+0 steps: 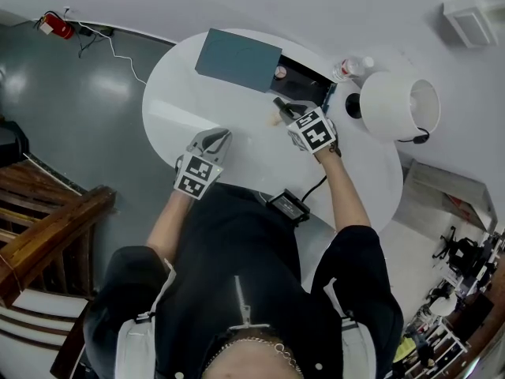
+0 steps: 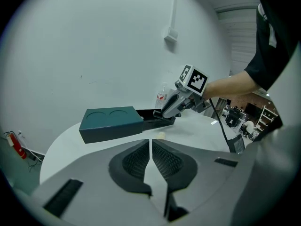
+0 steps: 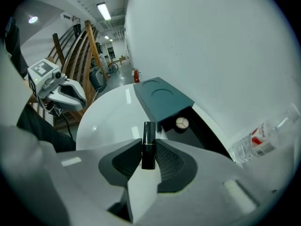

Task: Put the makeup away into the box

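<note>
the lipstick (image 3: 149, 132) looks like a light, stiff, glossy black tube, so we judge it apt to slip or swivel. the best hold is low on its body, about the thin gold band. our right gripper (image 3: 148, 148) is clamped on it there, jaws narrowly apart and the tube upright between the pads. our left gripper (image 2: 150, 147) has its jaws pressed together on nothing, above the white table (image 1: 181, 109). just beyond the lipstick lies the teal box (image 3: 162, 99), its lid slid aside, with a round compact (image 3: 182, 123) in its black tray. a small beige item (image 2: 161, 135) lies on the table beside the box.
</note>
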Demonstrator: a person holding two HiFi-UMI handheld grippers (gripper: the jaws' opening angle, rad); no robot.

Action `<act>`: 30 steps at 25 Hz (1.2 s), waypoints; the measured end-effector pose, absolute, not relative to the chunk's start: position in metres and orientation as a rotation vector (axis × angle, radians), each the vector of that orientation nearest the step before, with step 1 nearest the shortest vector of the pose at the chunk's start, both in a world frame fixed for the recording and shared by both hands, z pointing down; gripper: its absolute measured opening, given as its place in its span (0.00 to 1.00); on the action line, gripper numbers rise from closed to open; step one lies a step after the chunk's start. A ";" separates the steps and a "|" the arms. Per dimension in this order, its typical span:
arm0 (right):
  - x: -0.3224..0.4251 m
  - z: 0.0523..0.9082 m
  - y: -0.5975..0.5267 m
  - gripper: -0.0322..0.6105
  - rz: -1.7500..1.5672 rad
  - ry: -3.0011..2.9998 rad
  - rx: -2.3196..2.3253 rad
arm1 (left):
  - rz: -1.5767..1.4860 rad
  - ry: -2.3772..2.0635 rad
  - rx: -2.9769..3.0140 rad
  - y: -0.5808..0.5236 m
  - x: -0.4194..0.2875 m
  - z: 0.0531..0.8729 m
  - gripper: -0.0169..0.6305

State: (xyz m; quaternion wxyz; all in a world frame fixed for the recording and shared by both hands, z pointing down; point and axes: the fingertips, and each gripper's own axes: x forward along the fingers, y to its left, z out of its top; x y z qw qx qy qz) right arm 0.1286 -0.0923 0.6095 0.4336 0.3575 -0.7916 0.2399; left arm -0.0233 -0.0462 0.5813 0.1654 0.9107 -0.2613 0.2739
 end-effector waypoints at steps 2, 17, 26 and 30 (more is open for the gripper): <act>0.140 0.609 -0.101 0.18 0.611 -1.969 0.913 | 0.779 -0.746 2.593 -0.050 -0.021 0.581 0.05; 0.169 0.633 -0.144 0.18 0.490 -1.905 0.880 | 0.802 -0.783 2.551 -0.084 -0.026 0.587 0.05; 0.163 0.655 -0.164 0.18 0.401 -1.941 0.723 | 0.807 -0.832 2.510 -0.106 -0.028 0.594 0.05; 0.161 0.662 -0.170 0.18 0.415 -1.970 0.649 | 0.802 -0.859 2.489 -0.114 -0.026 0.596 0.05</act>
